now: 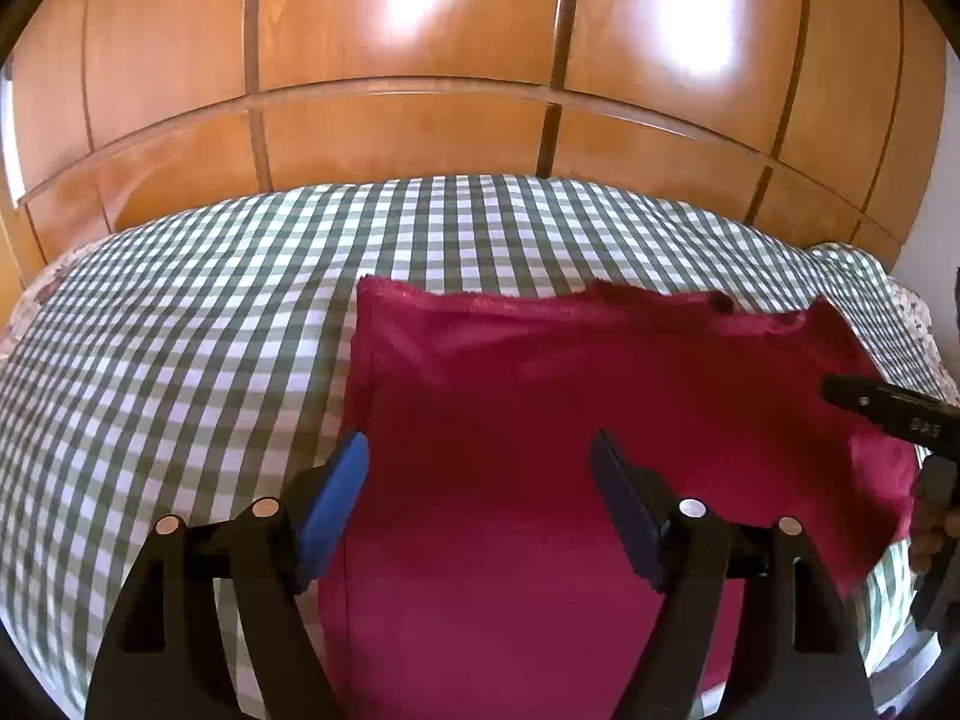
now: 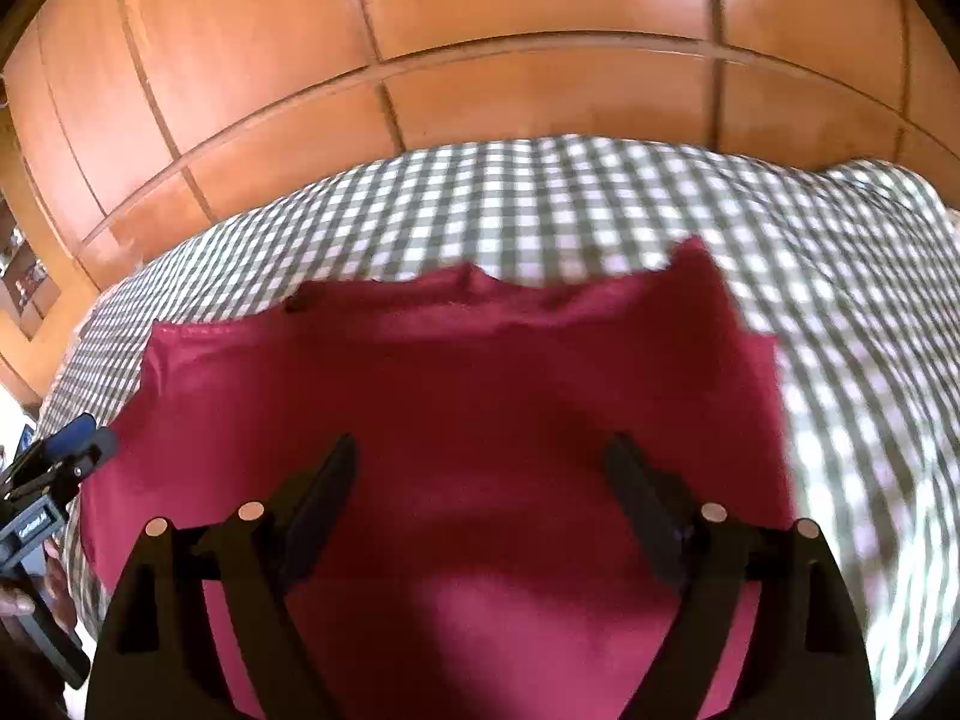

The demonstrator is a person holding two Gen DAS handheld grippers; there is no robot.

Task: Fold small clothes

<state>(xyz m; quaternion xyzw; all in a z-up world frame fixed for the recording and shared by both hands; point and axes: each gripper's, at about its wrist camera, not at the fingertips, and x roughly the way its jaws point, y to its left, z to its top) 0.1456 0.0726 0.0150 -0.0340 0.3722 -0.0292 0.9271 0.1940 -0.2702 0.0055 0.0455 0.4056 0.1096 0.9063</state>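
Cloth (image 1: 600, 420), dark red, lies spread flat on the checked bedcover (image 1: 180, 330) near the wooden wardrobe (image 1: 420, 120), with left gripper (image 1: 480, 480) and right gripper (image 2: 480, 486) both spread apart, empty above it, probably positioned for the next fold.

Left claw (image 1: 480, 468) spread wide over the red garment (image 1: 570, 390) — flat on checked bedcover (image 1: 180, 330).

Garment (image 1: 570, 420): we see solid crimson red, no print; small dark spot at far edge. Bed cover (image 1: 180, 330): green-and-white check. Wardrobe (image 1: 420, 60) at far side: glossy orange-brown wood, darker seams between panels. Left gripper (image 1: 480, 474): black frame; we note bright blue left pad, darker navy right pad. Right gripper (image 2: 483, 477): black frame, dark pads.
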